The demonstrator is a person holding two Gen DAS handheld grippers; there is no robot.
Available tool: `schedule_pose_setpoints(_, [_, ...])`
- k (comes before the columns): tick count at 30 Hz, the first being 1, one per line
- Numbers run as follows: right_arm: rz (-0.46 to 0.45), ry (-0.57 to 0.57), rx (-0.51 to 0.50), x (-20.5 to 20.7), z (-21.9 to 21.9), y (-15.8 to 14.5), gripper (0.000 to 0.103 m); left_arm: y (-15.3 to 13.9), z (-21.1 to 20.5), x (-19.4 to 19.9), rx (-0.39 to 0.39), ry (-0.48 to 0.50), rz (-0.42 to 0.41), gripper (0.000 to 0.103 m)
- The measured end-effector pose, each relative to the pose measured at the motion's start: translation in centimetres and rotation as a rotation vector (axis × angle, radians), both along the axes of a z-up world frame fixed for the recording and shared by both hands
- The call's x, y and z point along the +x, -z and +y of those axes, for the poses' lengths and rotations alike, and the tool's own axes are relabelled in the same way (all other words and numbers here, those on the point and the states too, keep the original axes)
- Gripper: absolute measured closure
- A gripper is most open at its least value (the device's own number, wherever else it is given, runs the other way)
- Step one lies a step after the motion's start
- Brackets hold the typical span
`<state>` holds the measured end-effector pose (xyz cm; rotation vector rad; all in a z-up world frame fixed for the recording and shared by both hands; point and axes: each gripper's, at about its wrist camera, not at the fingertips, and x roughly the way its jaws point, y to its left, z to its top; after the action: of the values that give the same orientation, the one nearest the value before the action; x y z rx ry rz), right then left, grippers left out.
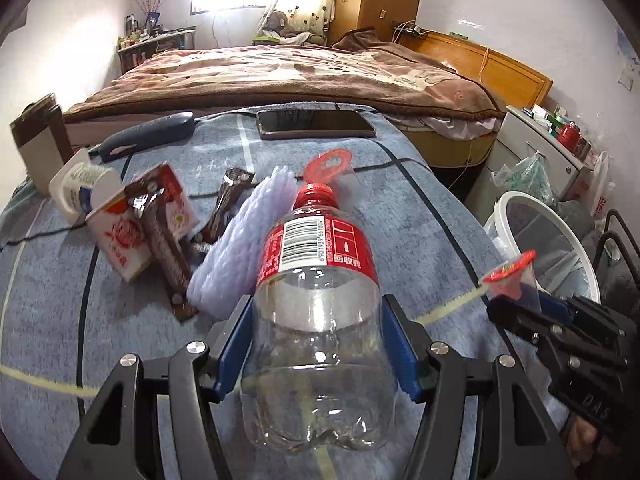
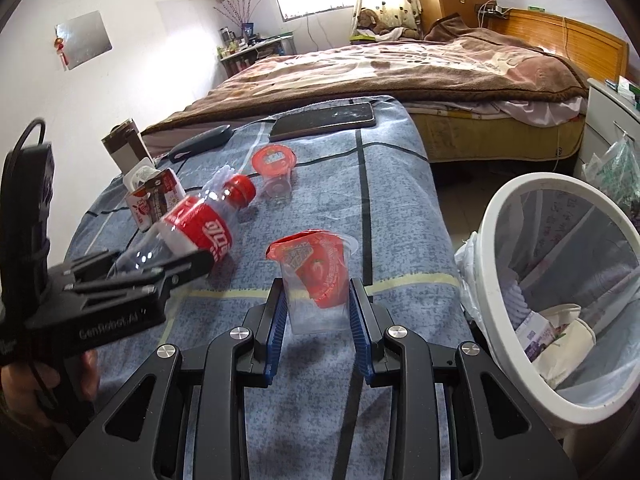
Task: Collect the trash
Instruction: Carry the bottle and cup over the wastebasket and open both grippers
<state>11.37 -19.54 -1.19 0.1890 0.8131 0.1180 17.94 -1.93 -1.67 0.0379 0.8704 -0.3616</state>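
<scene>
The contents deep in the white bin [image 2: 496, 216] at the right were partly hidden by its rim. The left gripper [image 1: 316, 344] was clamped on the clear cola bottle [image 1: 316, 280] above the blue cloth [image 1: 400, 184]. The right gripper [image 2: 318, 300] was closed on a small jelly cup [image 2: 316, 276] near the bin.

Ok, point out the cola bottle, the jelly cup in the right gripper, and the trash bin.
cola bottle [image 1: 320, 248], left wrist view, on its red label.
jelly cup [image 2: 316, 276], right wrist view, on its clear wall.
trash bin [image 2: 490, 240], right wrist view, on its white rim.
</scene>
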Motion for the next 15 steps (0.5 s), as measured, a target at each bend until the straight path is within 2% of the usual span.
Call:
schedule_pose_setpoints(8, [-0.008,-0.003,0.002,-0.5,0.1,-0.3,0.070,0.4,0.6,-1.3,-0.053,0.005,0.030,0.038])
schedule_pose_setpoints(11, [-0.013,0.000,0.002,-0.7,0.0,-0.5,0.070,0.5,0.3,-0.8,-0.033,-0.011,0.035,0.033])
schedule_pose_setpoints(15, [-0.016,0.002,0.003,-0.8,-0.1,-0.5,0.070,0.8,0.1,-0.4,-0.029,-0.021,0.054,0.032])
